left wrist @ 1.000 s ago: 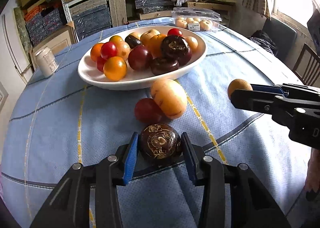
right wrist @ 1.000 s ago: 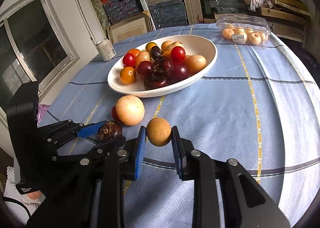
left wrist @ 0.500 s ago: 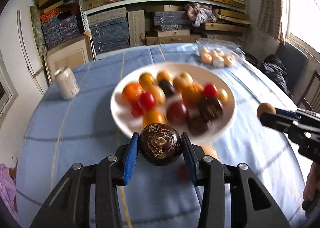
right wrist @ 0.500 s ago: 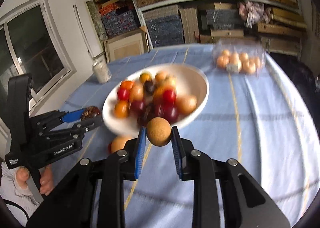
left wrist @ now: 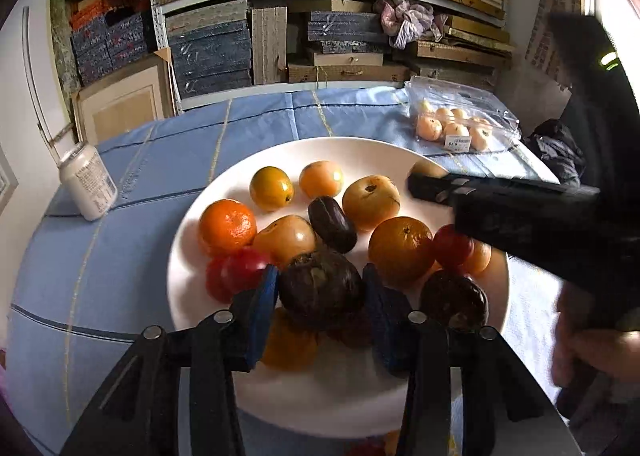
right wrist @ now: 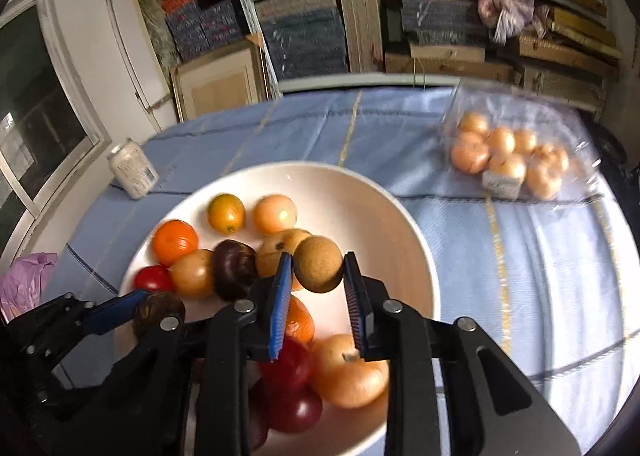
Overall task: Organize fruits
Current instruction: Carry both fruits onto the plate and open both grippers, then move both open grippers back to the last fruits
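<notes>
My left gripper (left wrist: 320, 276) hangs over the near part of the white bowl (left wrist: 360, 143). A dark brown round fruit (left wrist: 320, 288) sits between its blue pads; the jaws are opening, but the pads still touch the fruit. My right gripper (right wrist: 318, 256) is over the middle of the bowl (right wrist: 360, 207). A tan round fruit (right wrist: 319, 270) is pinched at its pad tips, and its jaws are also opening. The bowl holds several orange, red and dark fruits. The right wrist view shows the left gripper (right wrist: 136, 300) low on the left with the dark fruit (right wrist: 160, 310).
A clear plastic box of small pale fruits (left wrist: 460, 123) (right wrist: 512, 159) lies on the blue tablecloth beyond the bowl to the right. A white can (left wrist: 88, 183) (right wrist: 132, 171) stands at the far left. Shelves of boxes rise behind the table. A person's hand (left wrist: 592, 344) holds the right gripper.
Both grippers have carried their fruits forward from over the tablecloth to above the bowl. The loose pale and red fruits on the cloth have dropped out of view.
</notes>
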Demonstrator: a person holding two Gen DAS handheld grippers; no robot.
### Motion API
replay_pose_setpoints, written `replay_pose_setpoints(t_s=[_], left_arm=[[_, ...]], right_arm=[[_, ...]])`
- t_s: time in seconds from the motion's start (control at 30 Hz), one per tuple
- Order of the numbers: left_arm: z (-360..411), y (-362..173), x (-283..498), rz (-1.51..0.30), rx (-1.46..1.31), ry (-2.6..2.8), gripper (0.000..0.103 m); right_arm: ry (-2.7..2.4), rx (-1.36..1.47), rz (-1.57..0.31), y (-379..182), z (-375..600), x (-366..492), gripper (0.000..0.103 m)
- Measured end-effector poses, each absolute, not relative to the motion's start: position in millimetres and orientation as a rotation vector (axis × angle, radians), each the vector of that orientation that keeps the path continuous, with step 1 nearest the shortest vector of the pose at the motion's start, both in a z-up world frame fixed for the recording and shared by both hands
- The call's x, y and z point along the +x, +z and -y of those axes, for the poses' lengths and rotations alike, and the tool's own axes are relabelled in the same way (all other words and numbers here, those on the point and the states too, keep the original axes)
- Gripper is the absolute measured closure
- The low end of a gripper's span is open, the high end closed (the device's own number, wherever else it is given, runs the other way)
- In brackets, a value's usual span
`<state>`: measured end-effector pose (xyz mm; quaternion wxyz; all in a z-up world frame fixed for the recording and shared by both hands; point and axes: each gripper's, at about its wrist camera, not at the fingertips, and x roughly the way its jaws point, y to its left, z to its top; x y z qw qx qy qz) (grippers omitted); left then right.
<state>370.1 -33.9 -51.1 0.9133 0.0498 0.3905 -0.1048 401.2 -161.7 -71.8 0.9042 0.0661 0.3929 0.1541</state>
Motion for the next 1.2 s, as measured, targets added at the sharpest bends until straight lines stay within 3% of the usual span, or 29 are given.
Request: replay_pose_setpoints(t_s=[0.07,0.3,0.4,0.67,0.83,1.2], left_arm=[[32,-51,371,-0.799,0.101,-0.2,0.038],[22,-43,358,-0.794,0.09,-0.185,0.036],[14,-37,340,-0.785,0.09,-0.177,0.034],[0,-39,281,-0.766,0.102,-0.13,0.031],[-6,-46,258,-0.764,0.103,-0.097,0.03],[-21,-50,244,-0.746,0.1,-0.054,0.03]], right_arm=[[0.321,0.15,-0.809,-78,161,404,0.055],[0.331,0.187,-0.734,-56,177,371,0.049],[0.342,0.209,-0.691,-46,189,340,0.037],[0.384,0.307,-0.676,-57,210,252,0.032],[0.463,0.225,-0.754,-79,176,215,0.032],[0.522,0.24,-0.858,-100,134,220,0.032]])
